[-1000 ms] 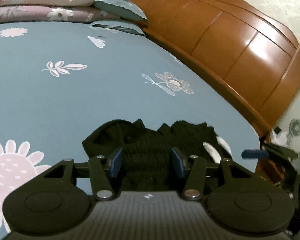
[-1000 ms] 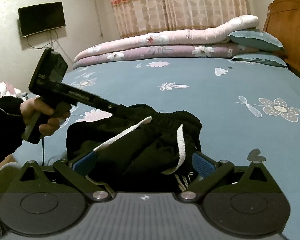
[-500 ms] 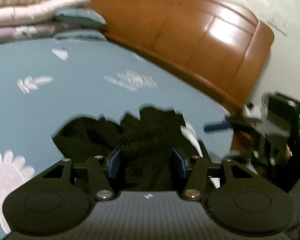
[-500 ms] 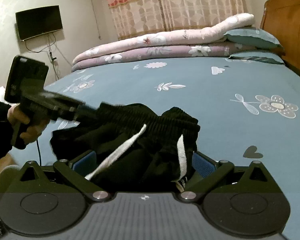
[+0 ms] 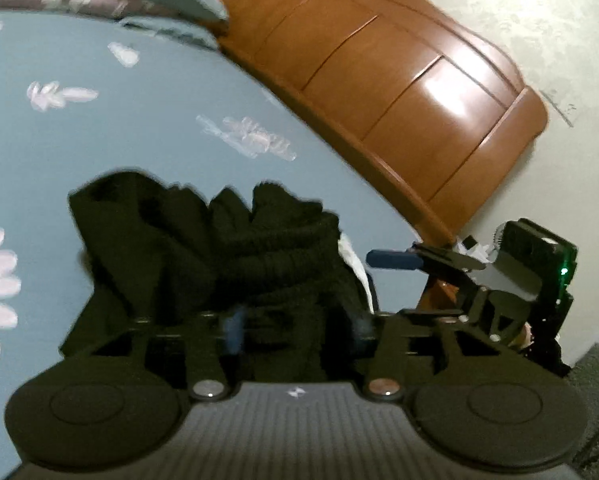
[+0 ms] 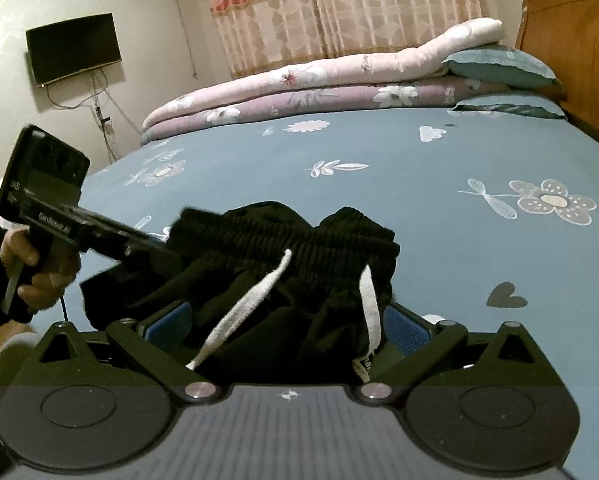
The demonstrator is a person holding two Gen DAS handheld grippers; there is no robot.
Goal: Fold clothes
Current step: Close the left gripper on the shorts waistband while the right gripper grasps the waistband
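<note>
Black shorts [image 6: 283, 236] with an elastic waistband and two white drawstrings [image 6: 251, 304] lie bunched on the blue flowered bed sheet [image 6: 419, 200]. My left gripper [image 5: 297, 324] is shut on a thick fold of the shorts [image 5: 219, 248]. In the right wrist view the left gripper [image 6: 159, 246] reaches into the waistband from the left, held by a hand [image 6: 39, 264]. My right gripper [image 6: 287, 328] stands wide open, with loose cloth and drawstrings draped between its blue pads. One blue finger [image 5: 391, 260] of it points at the shorts from the right.
A wooden headboard [image 5: 399, 92] runs along the bed's right side. Folded pink quilts [image 6: 319, 84] and two blue pillows [image 6: 499, 68] are stacked at the far end. A wall television [image 6: 73, 48] hangs at the left, beyond the bed.
The left gripper has swung with the waistband in it, drawing the waistband out to the left. The right gripper has come into the left wrist view. The right gripper's opening is unchanged.
</note>
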